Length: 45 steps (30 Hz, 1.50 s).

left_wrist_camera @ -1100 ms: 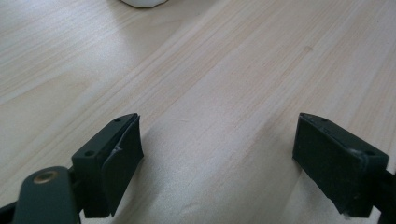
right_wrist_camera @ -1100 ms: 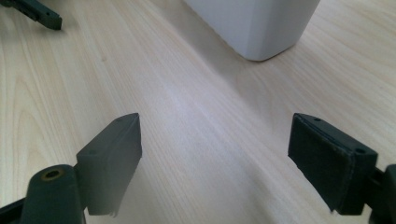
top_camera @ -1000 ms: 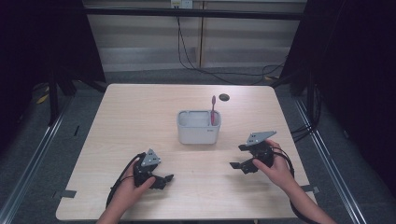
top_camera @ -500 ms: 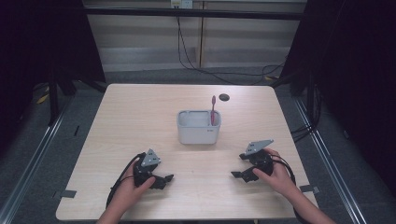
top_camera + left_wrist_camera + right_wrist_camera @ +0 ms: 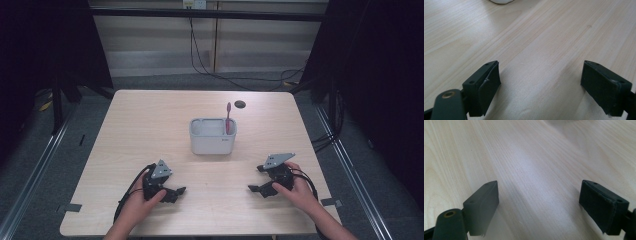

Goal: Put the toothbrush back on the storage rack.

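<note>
A white two-part holder (image 5: 212, 136) stands near the middle of the wooden table (image 5: 150, 125). A pink toothbrush (image 5: 228, 118) stands upright in its right part. My left gripper (image 5: 175, 192) rests low on the table near the front left, held by a hand, its jaws wide apart and empty (image 5: 540, 87). My right gripper (image 5: 257, 181) rests near the front right, also held by a hand, jaws wide apart over bare wood (image 5: 539, 207). Both grippers lie well in front of the holder. The holder's base edge (image 5: 500, 1) peeks in at the top of the left gripper view.
A small dark round hole (image 5: 240, 104) sits in the table behind the holder. Black cables (image 5: 125, 200) trail from the grippers off the front edge. Dark frame posts and rails flank the table; cables hang along the back wall.
My right gripper has come down and back toward the front edge, settling low on the table. The left gripper has stayed where it was.
</note>
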Each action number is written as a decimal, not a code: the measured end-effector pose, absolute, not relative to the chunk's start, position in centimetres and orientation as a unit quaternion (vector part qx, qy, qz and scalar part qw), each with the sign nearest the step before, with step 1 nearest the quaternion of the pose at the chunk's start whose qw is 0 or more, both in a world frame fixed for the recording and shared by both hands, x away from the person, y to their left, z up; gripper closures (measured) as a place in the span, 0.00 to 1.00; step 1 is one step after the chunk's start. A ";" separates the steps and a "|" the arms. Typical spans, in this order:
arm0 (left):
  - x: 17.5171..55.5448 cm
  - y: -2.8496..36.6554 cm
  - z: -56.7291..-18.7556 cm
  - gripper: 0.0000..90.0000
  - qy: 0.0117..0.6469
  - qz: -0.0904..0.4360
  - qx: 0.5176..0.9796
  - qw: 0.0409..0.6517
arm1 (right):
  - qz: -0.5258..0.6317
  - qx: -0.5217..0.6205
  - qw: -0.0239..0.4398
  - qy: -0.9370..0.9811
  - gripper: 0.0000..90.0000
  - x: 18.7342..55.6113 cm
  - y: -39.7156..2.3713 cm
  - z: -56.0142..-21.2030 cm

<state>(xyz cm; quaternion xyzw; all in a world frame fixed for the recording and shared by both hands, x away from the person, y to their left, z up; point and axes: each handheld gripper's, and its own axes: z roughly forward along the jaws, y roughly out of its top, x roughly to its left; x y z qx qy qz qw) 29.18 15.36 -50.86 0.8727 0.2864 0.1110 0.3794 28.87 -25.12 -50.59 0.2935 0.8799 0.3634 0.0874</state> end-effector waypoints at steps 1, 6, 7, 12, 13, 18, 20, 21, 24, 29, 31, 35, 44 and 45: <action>29.2 15.4 -50.9 0.17 0.286 0.111 0.873 0.379 | 0.365 0.291 0.088 0.880 0.17 28.9 -25.1 -50.6; 29.2 15.4 -50.8 0.17 0.287 0.112 0.873 0.378 | 0.366 0.286 0.095 0.880 0.17 28.7 -25.2 -50.7; 29.1 15.4 -50.8 0.17 0.288 0.112 0.873 0.378 | 0.366 0.284 0.096 0.881 0.17 28.7 -25.1 -50.8; 29.1 15.4 -50.8 0.17 0.288 0.112 0.872 0.378 | 0.371 0.281 0.098 0.880 0.16 28.5 -25.2 -50.9; 29.1 15.4 -50.8 0.17 0.288 0.112 0.872 0.378 | 0.372 0.282 0.098 0.879 0.16 28.5 -25.2 -50.9; 29.1 15.3 -50.8 0.17 0.289 0.112 0.872 0.378 | 0.379 0.280 0.100 0.876 0.16 28.4 -25.3 -51.1; 29.1 15.4 -50.8 0.17 0.288 0.112 0.872 0.378 | 0.379 0.281 0.103 0.875 0.16 28.4 -25.3 -51.1; 29.1 15.4 -50.8 0.17 0.288 0.112 0.872 0.378 | 0.379 0.281 0.104 0.876 0.16 28.4 -25.3 -51.1; 29.1 15.3 -50.9 0.17 0.289 0.113 0.872 0.379 | 0.381 0.280 0.105 0.875 0.16 28.4 -25.4 -51.1; 29.1 15.4 -50.8 0.17 0.289 0.113 0.872 0.378 | 0.383 0.280 0.105 0.874 0.16 28.3 -25.4 -51.2; 29.1 15.4 -50.8 0.17 0.289 0.113 0.872 0.378 | 0.383 0.280 0.105 0.874 0.16 28.3 -25.4 -51.2; 29.1 15.4 -50.8 0.17 0.290 0.114 0.872 0.378 | 0.383 0.281 0.105 0.874 0.15 28.4 -25.4 -51.2; 29.0 15.3 -50.9 0.17 0.290 0.113 0.871 0.379 | 0.383 0.281 0.105 0.874 0.15 28.4 -25.4 -51.2; 29.0 15.3 -50.9 0.17 0.290 0.114 0.871 0.379 | 0.383 0.280 0.101 0.874 0.14 28.4 -25.3 -51.2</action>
